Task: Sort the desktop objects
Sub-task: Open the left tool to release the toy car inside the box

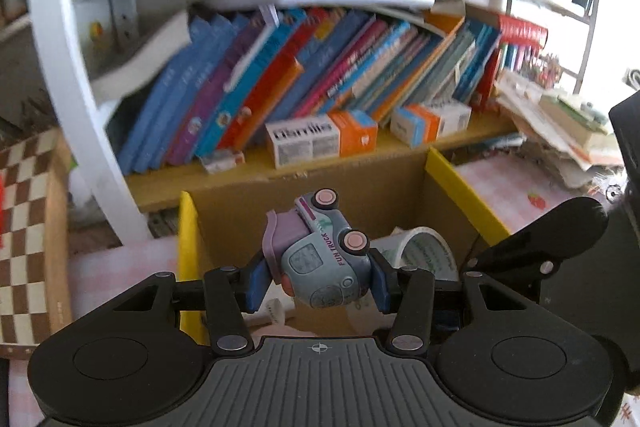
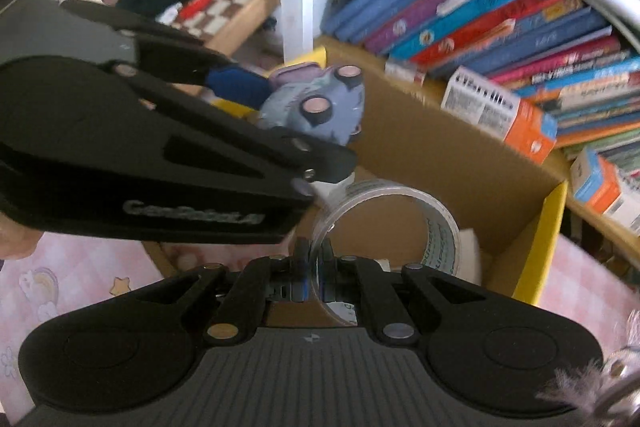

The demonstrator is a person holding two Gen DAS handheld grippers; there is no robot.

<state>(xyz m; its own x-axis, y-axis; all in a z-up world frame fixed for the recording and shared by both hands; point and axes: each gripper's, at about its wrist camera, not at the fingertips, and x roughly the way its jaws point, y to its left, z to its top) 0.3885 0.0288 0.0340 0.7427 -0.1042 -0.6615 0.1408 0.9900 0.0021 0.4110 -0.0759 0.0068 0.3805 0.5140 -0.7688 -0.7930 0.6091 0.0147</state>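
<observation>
My left gripper is shut on a blue-grey toy truck with pink wheels, held on its side above the open cardboard box. The truck also shows in the right wrist view, with the left gripper coming in from the left. My right gripper is shut on the rim of a clear tape roll, held over the same box. The tape roll also shows in the left wrist view, with the right gripper's body to its right.
The box has yellow flaps and stands against a shelf of leaning books with small cartons. A chessboard lies at the left. A paper stack lies at the right. The table has a pink cloth.
</observation>
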